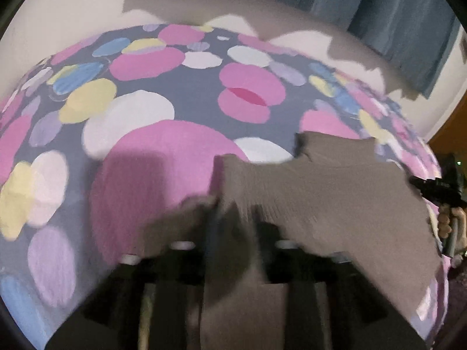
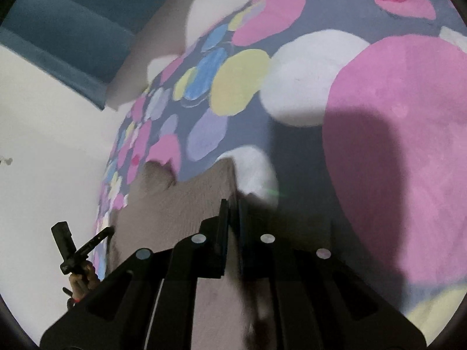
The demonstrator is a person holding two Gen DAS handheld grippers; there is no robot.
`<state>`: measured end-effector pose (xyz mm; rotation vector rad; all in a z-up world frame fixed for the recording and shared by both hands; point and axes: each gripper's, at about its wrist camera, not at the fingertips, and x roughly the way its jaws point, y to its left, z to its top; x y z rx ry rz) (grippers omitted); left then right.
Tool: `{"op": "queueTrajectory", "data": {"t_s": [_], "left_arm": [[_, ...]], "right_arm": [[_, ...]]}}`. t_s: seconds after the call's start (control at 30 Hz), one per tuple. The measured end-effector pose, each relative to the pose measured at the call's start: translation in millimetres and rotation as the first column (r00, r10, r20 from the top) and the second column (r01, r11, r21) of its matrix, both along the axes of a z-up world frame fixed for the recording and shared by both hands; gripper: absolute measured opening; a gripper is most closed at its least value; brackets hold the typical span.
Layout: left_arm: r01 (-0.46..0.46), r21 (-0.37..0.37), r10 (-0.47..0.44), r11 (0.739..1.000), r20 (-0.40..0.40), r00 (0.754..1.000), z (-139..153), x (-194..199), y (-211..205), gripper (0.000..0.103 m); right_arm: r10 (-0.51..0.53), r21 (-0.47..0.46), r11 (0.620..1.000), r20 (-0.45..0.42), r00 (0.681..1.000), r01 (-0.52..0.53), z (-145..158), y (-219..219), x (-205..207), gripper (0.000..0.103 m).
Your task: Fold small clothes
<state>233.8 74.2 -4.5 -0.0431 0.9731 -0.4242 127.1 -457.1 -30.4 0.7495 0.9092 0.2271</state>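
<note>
Left wrist view
Left gripper (image 1: 233, 221): fingers drawn close together, pinching a fold of the brown garment between them; the picture is blurred here.
Brown garment (image 1: 335, 198): starts at the fingertips and spreads ahead and to the right of the tool, over the bedspread.
Bedspread (image 1: 163, 93): grey with pink, white, yellow and blue circles; it fills the field ahead and to the left of the tool.
Right gripper (image 1: 432, 186): dark shape at the far right edge, at the garment's right end, with a hand (image 1: 446, 221) just below it.
Curtain (image 1: 394, 8): blue, beyond the bed, upper right.

Right wrist view
Right gripper (image 2: 233, 213): fingers nearly closed, clamping the edge of the brown garment (image 2: 181, 204).
Garment position: runs from the fingertips leftward and back beneath the tool.
Left gripper (image 2: 108, 232): far to the left at the garment's other end; grip not readable in this view.
Bedspread (image 2: 394, 116): ahead and right of the tool.
</note>
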Motion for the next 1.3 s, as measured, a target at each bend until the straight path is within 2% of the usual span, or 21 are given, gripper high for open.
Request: {"op": "queueTrajectory", "data": {"t_s": [0.03,0.07,0.23,0.3,0.37,0.47,0.53,0.6,0.7,0.8,0.83,0.87,0.9,0.93,1.0,1.07,1.2,1.3], "left_arm": [[-0.005,-0.017,0.005,1.000,0.014,1.000,4.4,-13.2,5.2,0.063],[-0.010,-0.036,0.010,0.999,0.020,1.000,7.5,-26.9,10.9,0.064],[-0.077,-0.130,0.068,0.988,-0.070,0.995,2.9,-98.9,44.9,0.065],[-0.139,-0.203,0.113,0.969,-0.136,0.984,-4.3,-123.9,60.7,0.067],[-0.210,-0.281,0.158,0.936,-0.197,0.968,-12.3,-147.5,73.7,0.067],[-0.267,-0.345,0.184,0.900,-0.255,0.949,-21.4,-169.0,79.0,0.068],[-0.279,-0.377,0.177,0.883,-0.282,0.943,-25.3,-174.0,75.0,0.074],[-0.283,-0.387,0.177,0.877,-0.287,0.941,-28.8,-173.8,68.2,0.075],[-0.300,-0.388,0.197,0.872,-0.283,0.939,-33.4,-165.2,59.0,0.076],[-0.339,-0.409,0.233,0.847,-0.287,0.929,-38.1,-152.7,54.8,0.075],[-0.342,-0.408,0.239,0.846,-0.284,0.929,-38.9,-151.3,57.5,0.062],[-0.344,-0.389,0.248,0.855,-0.276,0.929,-39.4,-148.4,56.0,0.050],[-0.345,-0.346,0.257,0.872,-0.276,0.926,-42.2,-143.1,52.3,0.025],[-0.347,-0.336,0.256,0.876,-0.285,0.924,-45.2,-140.2,51.9,0.013],[-0.371,-0.333,0.273,0.867,-0.307,0.912,-51.1,-136.3,54.2,0.007],[-0.374,-0.338,0.276,0.863,-0.304,0.912,-48.2,-137.0,56.9,0.006],[-0.359,-0.323,0.283,0.876,-0.258,0.924,-34.3,-143.9,66.4,0.006],[-0.355,-0.303,0.284,0.885,-0.253,0.925,-38.9,-145.7,75.5,0.006]], "right_arm": [[-0.006,-0.006,1.000,0.006,1.000,0.006,3.3,0.0,-10.6,0.025],[-0.014,-0.009,1.000,0.007,1.000,0.014,5.6,-0.6,-23.4,0.030],[-0.038,-0.024,0.999,-0.011,0.999,0.038,9.5,4.2,-102.9,0.034],[-0.067,-0.009,0.998,-0.015,0.998,0.067,8.9,5.3,-130.8,0.040],[-0.086,0.032,0.996,-0.027,0.996,0.087,4.7,8.2,-158.7,0.041],[-0.096,0.054,0.994,-0.042,0.995,0.098,0.5,13.9,-182.7,0.043],[-0.080,0.076,0.994,-0.041,0.996,0.083,-0.1,22.3,-189.8,0.045],[-0.074,0.097,0.992,-0.038,0.997,0.077,-1.1,26.9,-192.2,0.050],[-0.072,0.131,0.988,-0.039,0.997,0.077,-3.1,34.3,-185.6,0.051],[-0.097,0.192,0.976,-0.053,0.994,0.106,-11.4,38.8,-181.6,0.050],[-0.106,0.203,0.972,-0.057,0.993,0.115,-14.1,41.6,-179.4,0.049],[-0.107,0.201,0.973,-0.055,0.993,0.116,-15.3,45.6,-176.2,0.043],[-0.107,0.192,0.974,-0.058,0.993,0.117,-15.7,46.6,-175.3,0.034],[-0.110,0.178,0.977,-0.067,0.992,0.121,-17.1,49.1,-171.9,0.029],[-0.114,0.162,0.979,-0.077,0.991,0.125,-20.2,51.5,-167.2,0.008],[-0.121,0.146,0.980,-0.080,0.989,0.132,-20.6,50.5,-169.3,0.006],[-0.140,0.136,0.980,-0.060,0.988,0.147,-12.8,45.9,-178.9,0.005],[-0.144,0.133,0.979,-0.073,0.987,0.153,-20.7,39.6,-181.5,0.005]]}}
